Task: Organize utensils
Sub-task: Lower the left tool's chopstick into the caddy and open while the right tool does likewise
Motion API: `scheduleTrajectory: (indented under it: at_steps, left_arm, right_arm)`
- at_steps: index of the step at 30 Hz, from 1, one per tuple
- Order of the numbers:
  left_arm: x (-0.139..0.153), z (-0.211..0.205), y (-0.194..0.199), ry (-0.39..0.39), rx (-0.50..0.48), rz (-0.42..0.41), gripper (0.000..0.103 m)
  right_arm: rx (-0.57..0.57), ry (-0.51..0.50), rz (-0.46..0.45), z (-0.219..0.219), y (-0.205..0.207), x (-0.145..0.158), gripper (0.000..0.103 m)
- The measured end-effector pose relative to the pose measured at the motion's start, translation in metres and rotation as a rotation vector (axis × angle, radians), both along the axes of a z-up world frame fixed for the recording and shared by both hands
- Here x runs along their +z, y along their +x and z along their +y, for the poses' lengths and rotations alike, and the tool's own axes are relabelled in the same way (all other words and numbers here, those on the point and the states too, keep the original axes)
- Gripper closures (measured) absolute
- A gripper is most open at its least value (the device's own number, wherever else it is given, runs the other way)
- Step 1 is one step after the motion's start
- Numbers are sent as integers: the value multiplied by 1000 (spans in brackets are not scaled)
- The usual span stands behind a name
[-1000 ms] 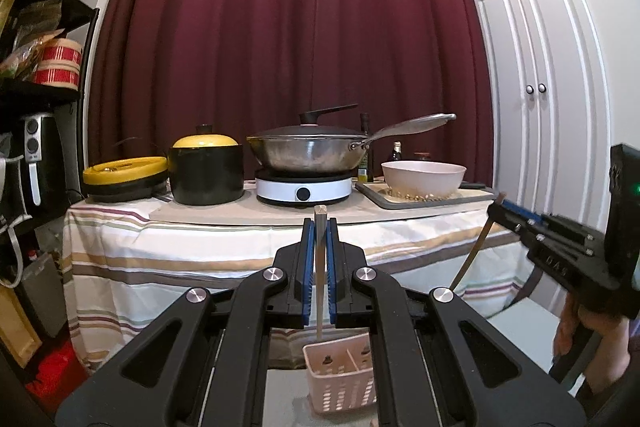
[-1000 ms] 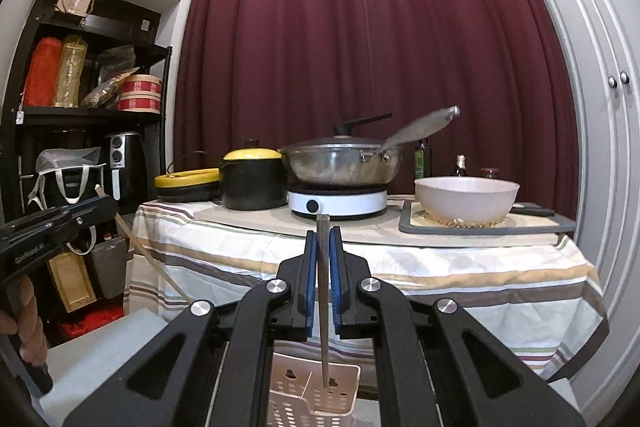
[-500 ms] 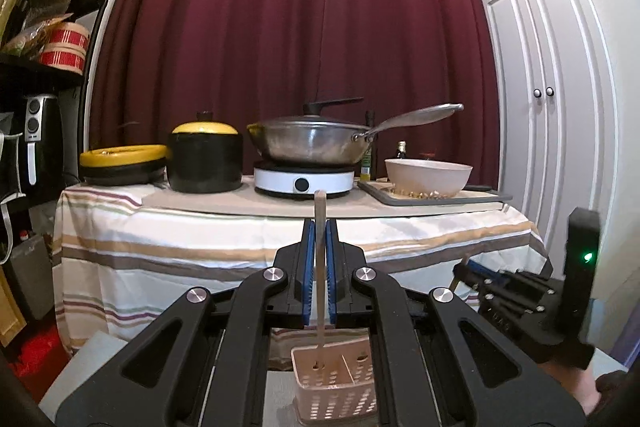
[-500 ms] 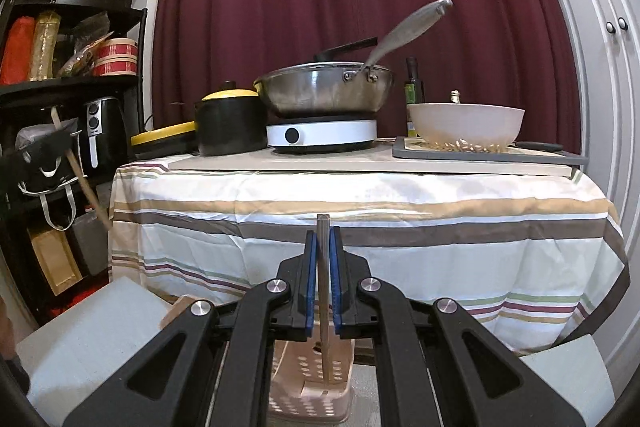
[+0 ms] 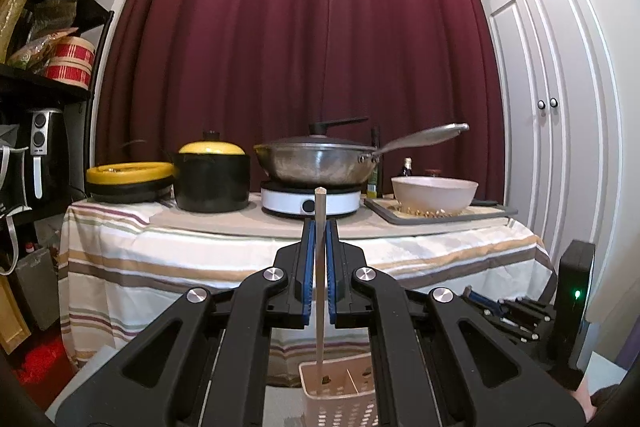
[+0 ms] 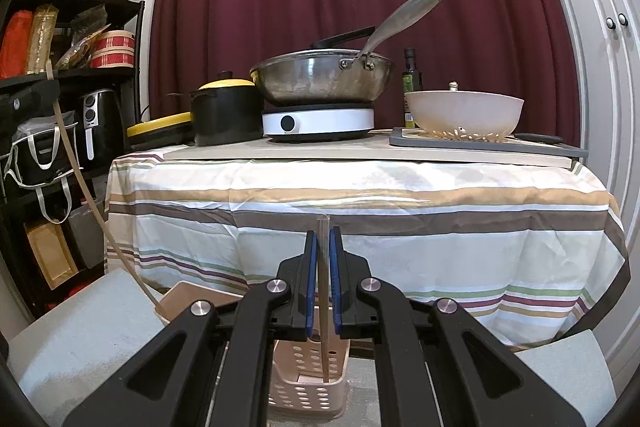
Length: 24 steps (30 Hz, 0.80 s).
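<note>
Left wrist view: at lower centre of the frame, the left hand-held gripper point(image 5: 319, 231) is clenched on an upright wooden chopstick point(image 5: 319, 291), whose lower end stands inside the pale pink perforated utensil basket point(image 5: 340, 397) at the bottom edge. The right hand-held gripper point(image 5: 508, 311) shows at lower right. Across mid-frame, a bench point(image 5: 200, 255) draped in a striped cloth carries a steel wok point(image 5: 316, 167) on a white cooker.

Right wrist view: at lower centre, the right hand-held gripper point(image 6: 323, 237) is clenched on a second wooden chopstick point(image 6: 323, 307), its tip down in the utensil basket point(image 6: 304, 391) at the bottom of the frame. The striped bench point(image 6: 360, 199) fills mid-frame, a white bowl point(image 6: 464, 111) on it at right.
</note>
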<state>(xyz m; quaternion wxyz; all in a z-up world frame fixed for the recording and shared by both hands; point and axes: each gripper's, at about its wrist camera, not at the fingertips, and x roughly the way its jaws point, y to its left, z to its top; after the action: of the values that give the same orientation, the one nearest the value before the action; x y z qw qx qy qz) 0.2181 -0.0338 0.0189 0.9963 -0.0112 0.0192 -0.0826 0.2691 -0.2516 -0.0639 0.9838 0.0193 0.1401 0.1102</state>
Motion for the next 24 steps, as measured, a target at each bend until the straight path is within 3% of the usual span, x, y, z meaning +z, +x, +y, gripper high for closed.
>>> scheduleTrajectory:
  at_steps: [6, 18, 20, 22, 24]
  left_arm:
    - [3, 1, 2, -2, -8, -2, 97]
    - [-25, -3, 31, 0, -2, 68, 97]
    - [-33, -3, 37, 7, 13, 98, 89]
    - [-40, -1, 40, 7, 25, 123, 48]
    - [-44, 3, 41, -13, 18, 137, 44]
  right_arm:
    - [-1, -6, -4, 0, 1, -1, 96]
    - [16, -12, -4, 3, 3, -1, 96]
    - [27, -16, 18, 4, 7, -3, 96]
    - [25, -1, 28, 2, 7, -4, 86]
    - [10, 3, 21, 0, 4, -4, 66]
